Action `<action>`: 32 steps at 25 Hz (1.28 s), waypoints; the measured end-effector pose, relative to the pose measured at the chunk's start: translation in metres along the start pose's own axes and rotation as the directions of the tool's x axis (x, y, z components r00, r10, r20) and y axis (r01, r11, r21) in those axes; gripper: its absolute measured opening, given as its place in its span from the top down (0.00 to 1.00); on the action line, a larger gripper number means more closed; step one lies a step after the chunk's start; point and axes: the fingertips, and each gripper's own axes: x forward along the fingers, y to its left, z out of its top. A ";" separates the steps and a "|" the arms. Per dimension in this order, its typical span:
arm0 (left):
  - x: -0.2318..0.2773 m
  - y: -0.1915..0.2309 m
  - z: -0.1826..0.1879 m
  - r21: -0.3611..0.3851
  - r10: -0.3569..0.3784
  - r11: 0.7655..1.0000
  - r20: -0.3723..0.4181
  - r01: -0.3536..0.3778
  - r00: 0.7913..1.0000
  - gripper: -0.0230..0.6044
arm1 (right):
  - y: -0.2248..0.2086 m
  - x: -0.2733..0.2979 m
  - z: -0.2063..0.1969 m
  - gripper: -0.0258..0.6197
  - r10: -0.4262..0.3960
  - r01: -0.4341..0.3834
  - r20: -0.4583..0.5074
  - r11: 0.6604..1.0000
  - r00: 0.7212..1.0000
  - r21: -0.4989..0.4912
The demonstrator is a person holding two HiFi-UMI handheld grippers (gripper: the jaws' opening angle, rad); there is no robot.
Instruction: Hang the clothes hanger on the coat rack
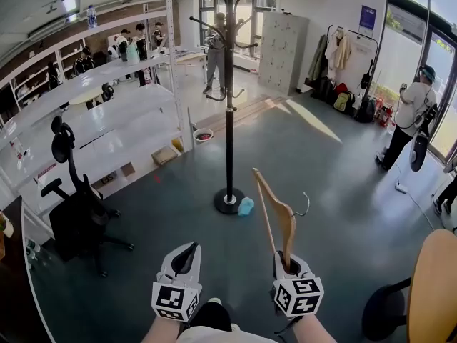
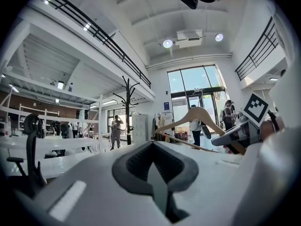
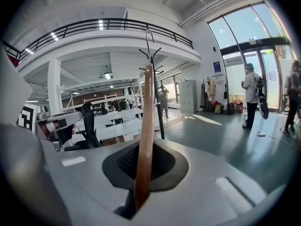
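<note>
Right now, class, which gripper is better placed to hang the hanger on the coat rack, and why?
Right. The right gripper has its jaws shut on the wooden hanger, with the coat rack straight ahead. The left gripper is shut on nothing.

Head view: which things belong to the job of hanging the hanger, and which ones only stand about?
For the job: wooden hanger, right gripper shut on it, coat rack.
Only standing about: black office chair, white shelves, small blue thing at the rack's foot.

Open floor (image 1: 321,170) before coat rack (image 1: 229,106); office chair (image 1: 75,206) left.
</note>
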 end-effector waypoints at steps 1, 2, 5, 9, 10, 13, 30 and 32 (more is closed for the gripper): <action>0.004 0.002 -0.002 0.001 0.001 1.000 -0.003 -0.001 1.000 0.96 | -0.003 0.004 -0.001 0.92 -0.004 0.004 -0.003 1.000 1.000 0.001; 0.009 0.004 -0.004 0.003 0.000 1.000 -0.005 0.000 1.000 0.96 | -0.006 0.009 -0.001 0.92 -0.011 0.011 -0.005 1.000 1.000 -0.004; 0.031 0.013 -0.007 0.010 -0.009 1.000 -0.004 0.009 1.000 0.96 | -0.017 0.028 0.005 0.92 -0.035 0.035 -0.010 0.999 0.999 -0.027; 0.072 0.037 -0.013 -0.004 -0.018 1.000 -0.006 0.018 1.000 0.96 | -0.029 0.066 0.019 0.92 -0.058 0.057 -0.011 0.998 0.998 -0.030; 0.084 0.046 -0.014 -0.008 -0.021 1.000 -0.004 0.021 1.000 0.96 | -0.032 0.078 0.024 0.92 -0.062 0.062 -0.011 0.998 0.998 -0.029; 0.122 0.076 -0.015 -0.007 -0.031 0.999 0.002 0.031 1.000 0.96 | -0.039 0.120 0.041 0.92 -0.080 0.079 -0.008 0.996 0.997 -0.028; 0.307 0.214 0.005 0.001 -0.089 0.996 0.051 0.089 0.995 0.96 | -0.070 0.319 0.150 0.92 -0.172 0.174 0.046 0.984 0.984 -0.030; 0.323 0.221 0.005 -0.003 -0.088 0.996 0.051 0.089 0.995 0.96 | -0.073 0.333 0.156 0.92 -0.166 0.167 0.042 0.986 0.985 -0.028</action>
